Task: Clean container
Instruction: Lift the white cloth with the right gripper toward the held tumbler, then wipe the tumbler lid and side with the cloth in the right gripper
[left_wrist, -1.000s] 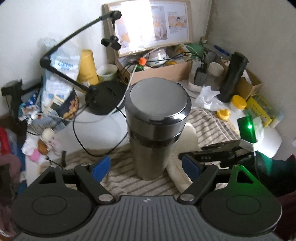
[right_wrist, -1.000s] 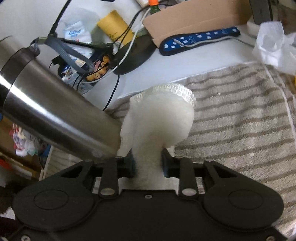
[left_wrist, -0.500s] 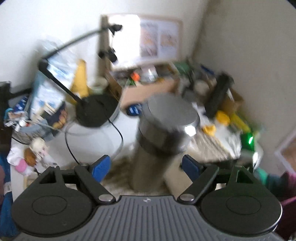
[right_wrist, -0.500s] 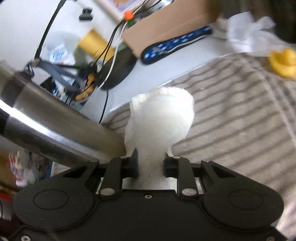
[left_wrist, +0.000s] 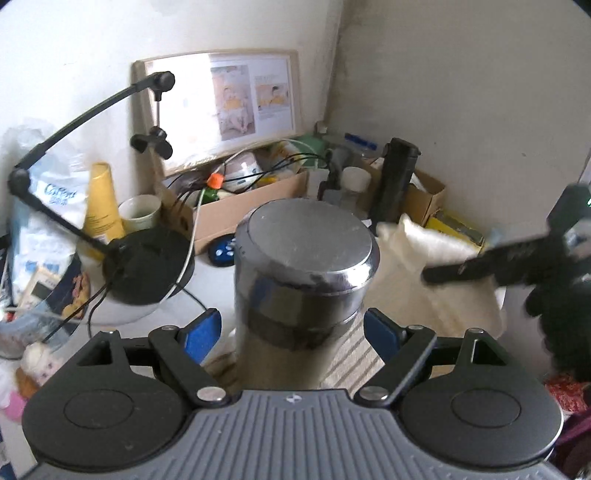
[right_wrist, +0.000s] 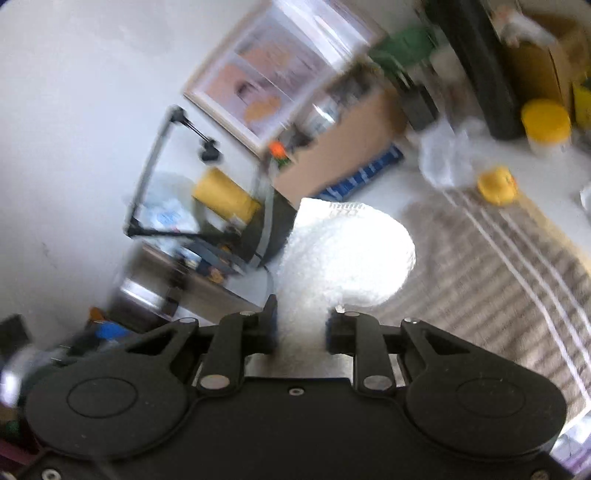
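My left gripper (left_wrist: 291, 328) has its jaws spread wide on either side of the steel container (left_wrist: 301, 280), which stands upright on the striped mat (right_wrist: 487, 280) on the tabletop (left_wrist: 214, 273); the blue pads show a gap to its wall. My right gripper (right_wrist: 301, 328) is clamped on the white cloth (right_wrist: 343, 254), just right of the container.

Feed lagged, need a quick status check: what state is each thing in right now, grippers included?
Steel cylindrical container: upright on the striped mat, lid on, between the left gripper's jaws, not clamped.
Left gripper: open, blue pads clear of the container.
Fluffy white cloth: pinched in the right gripper, lifted off the mat.
Right gripper: shut on the cloth.
Grey striped mat: lying flat.
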